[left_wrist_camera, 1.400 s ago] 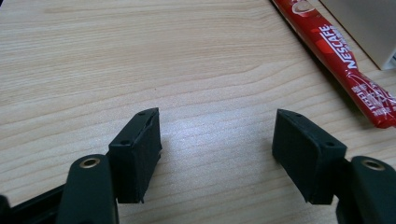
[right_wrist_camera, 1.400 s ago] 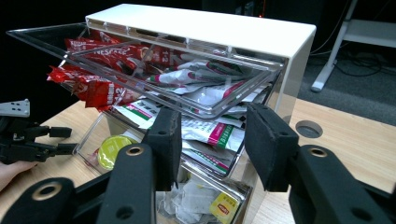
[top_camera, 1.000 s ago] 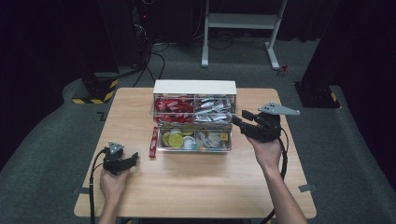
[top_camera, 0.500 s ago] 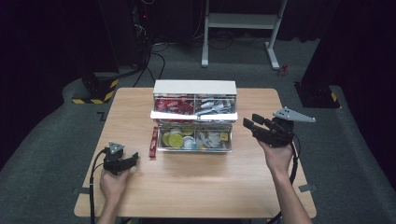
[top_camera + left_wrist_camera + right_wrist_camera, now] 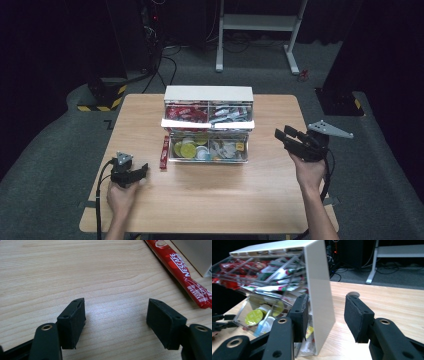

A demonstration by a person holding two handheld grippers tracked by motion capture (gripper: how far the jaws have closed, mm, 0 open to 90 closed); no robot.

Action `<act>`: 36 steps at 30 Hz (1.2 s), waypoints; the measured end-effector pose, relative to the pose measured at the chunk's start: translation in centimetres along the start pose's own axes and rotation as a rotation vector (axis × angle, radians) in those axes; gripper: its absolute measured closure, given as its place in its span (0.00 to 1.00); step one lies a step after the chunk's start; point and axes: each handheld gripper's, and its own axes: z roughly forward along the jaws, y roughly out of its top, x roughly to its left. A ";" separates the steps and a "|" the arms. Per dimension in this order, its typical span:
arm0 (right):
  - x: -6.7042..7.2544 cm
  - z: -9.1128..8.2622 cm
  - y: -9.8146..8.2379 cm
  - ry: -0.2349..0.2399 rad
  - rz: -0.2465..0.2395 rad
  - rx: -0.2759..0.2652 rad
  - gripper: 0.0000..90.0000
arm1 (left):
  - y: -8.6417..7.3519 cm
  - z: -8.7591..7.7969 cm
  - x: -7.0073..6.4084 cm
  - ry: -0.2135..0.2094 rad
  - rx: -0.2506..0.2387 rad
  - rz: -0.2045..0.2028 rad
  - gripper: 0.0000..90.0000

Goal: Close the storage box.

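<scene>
A white two-drawer organizer [image 5: 209, 93] stands mid-table, both clear drawers pulled out. The upper drawer [image 5: 207, 116] holds red and green-white sachets; the lower drawer [image 5: 209, 149] holds round capsules and packets. A red Nescafe stick [image 5: 164, 152] [image 5: 184, 272] lies on the table left of the lower drawer. My left gripper [image 5: 142, 171] [image 5: 116, 322] rests low over bare wood near the stick, open and empty. My right gripper [image 5: 283, 135] [image 5: 325, 315] hovers right of the organizer [image 5: 319, 290], open and empty, pointing at its side wall.
The wooden table [image 5: 210, 200] has free room in front of the drawers and along both sides. Beyond it are a dark floor, cables and a white desk frame [image 5: 260, 30]. A small round mark [image 5: 353, 293] shows on the tabletop.
My right gripper has drawn back to the right, away from the organizer's side. The left gripper has stayed where it was.
</scene>
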 end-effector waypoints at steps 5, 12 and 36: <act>-0.8 0.4 -0.9 -0.025 0.006 0.016 0.61 | 0.0 0.0 0.0 0.000 0.000 -0.001 0.35; -1.7 1.7 -2.7 -0.036 0.031 0.043 0.60 | 0.0 0.0 -0.1 -0.014 0.000 0.010 0.33; -4.0 8.8 -10.9 -0.245 0.044 0.292 0.49 | 0.1 0.2 -0.1 -0.021 0.011 0.017 0.24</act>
